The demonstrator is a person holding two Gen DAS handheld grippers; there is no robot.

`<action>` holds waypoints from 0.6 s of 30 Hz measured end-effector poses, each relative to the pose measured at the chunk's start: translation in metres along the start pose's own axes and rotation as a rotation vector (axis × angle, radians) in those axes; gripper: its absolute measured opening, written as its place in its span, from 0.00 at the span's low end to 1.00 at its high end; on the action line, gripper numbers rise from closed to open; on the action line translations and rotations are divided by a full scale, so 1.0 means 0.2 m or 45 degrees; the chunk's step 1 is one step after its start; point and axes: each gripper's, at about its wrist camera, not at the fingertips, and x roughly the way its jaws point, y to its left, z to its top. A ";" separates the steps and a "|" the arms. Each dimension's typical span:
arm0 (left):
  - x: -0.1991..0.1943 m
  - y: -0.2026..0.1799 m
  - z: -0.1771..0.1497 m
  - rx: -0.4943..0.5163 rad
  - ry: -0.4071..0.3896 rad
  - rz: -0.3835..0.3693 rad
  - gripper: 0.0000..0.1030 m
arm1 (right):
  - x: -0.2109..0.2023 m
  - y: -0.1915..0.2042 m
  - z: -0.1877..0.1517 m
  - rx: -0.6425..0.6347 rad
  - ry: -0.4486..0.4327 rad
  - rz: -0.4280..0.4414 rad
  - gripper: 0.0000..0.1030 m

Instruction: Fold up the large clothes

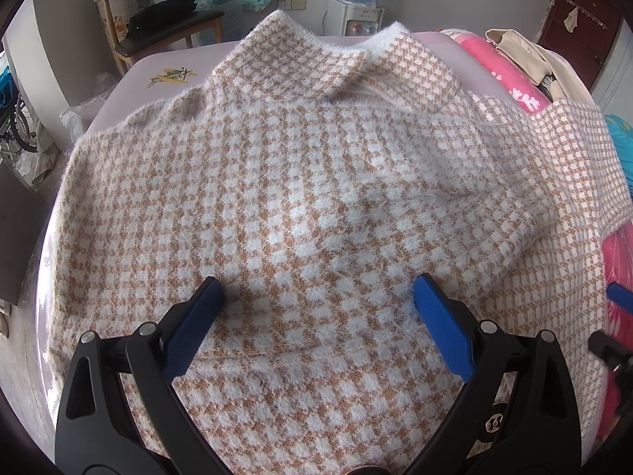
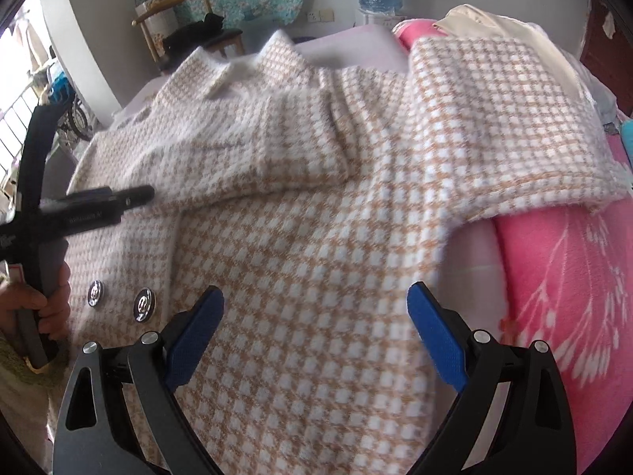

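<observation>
A fuzzy tan-and-white houndstooth coat (image 1: 300, 182) lies spread on a pale table (image 1: 158, 67), collar at the far side. One sleeve is folded across its body. My left gripper (image 1: 318, 297) is open, empty, just above the coat's lower middle. In the right wrist view the coat (image 2: 316, 237) shows two metal buttons (image 2: 143, 304) at the lower left, and its right sleeve (image 2: 506, 118) drapes over a pink blanket (image 2: 561, 277). My right gripper (image 2: 315, 301) is open and empty above the coat's right part. The left gripper's body (image 2: 79, 213) shows at that view's left edge.
A wooden chair (image 1: 158, 27) with dark clothes stands behind the table at the left. A water dispenser (image 1: 356, 4) stands at the back wall. A beige garment (image 1: 526, 55) lies on the pink blanket (image 1: 502, 75) at the right. A bicycle (image 2: 75, 118) is at far left.
</observation>
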 end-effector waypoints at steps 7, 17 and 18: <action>0.00 0.01 -0.01 0.002 0.000 -0.004 0.91 | -0.28 -0.54 0.18 0.267 -0.163 -0.097 0.89; 0.00 0.01 -0.02 0.003 0.003 -0.003 0.91 | -0.20 -1.38 0.34 0.737 -0.184 -0.177 0.76; 0.00 0.01 -0.01 0.004 0.004 -0.003 0.91 | -0.17 -1.44 0.35 0.786 -0.177 -0.186 0.75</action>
